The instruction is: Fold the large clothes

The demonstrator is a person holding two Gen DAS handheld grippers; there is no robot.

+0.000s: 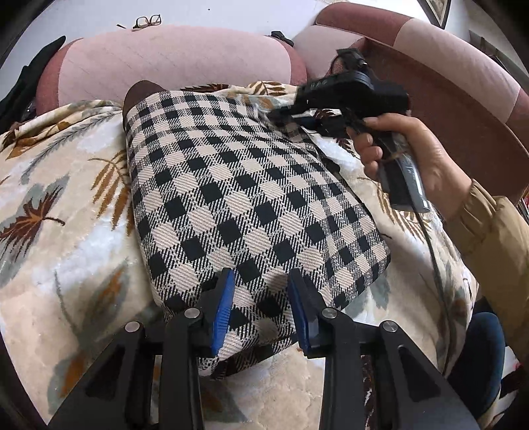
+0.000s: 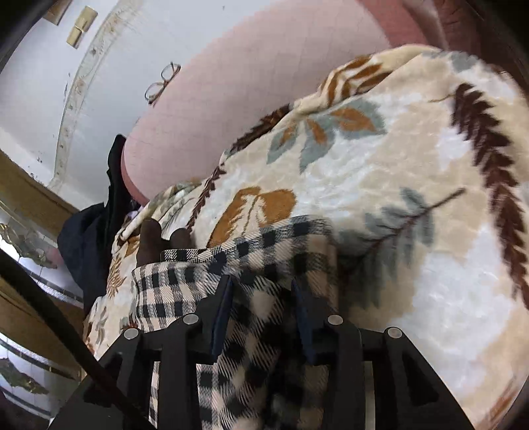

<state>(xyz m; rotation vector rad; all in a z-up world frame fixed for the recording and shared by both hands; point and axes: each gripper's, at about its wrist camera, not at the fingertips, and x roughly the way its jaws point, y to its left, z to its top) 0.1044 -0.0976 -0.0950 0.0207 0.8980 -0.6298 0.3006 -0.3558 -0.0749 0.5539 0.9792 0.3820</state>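
A black-and-cream checked garment (image 1: pixel 238 198) lies folded into a thick pad on a leaf-patterned blanket (image 1: pixel 66 231). A brown collar (image 1: pixel 142 96) shows at its far left corner. My left gripper (image 1: pixel 261 297) holds the near edge, and the fabric fills the gap between its blue pads (image 1: pixel 223 307). A hand (image 1: pixel 396 142) holds my right gripper (image 1: pixel 284 114) at the garment's far right corner. In the right wrist view, the right gripper (image 2: pixel 261 297) has bunched checked garment (image 2: pixel 258 264) between its fingers. That picture is blurred.
The blanket (image 2: pixel 396 198) covers a sofa seat with a pink back cushion (image 1: pixel 172 63). Glasses (image 1: pixel 147 21) rest on top of the cushion. Dark clothing (image 1: pixel 26 82) is heaped at the left end. A brown-and-pink armrest (image 1: pixel 446 82) rises at the right. A tan sleeve (image 1: pixel 489 231) and a cable (image 1: pixel 433 258) cross the right side.
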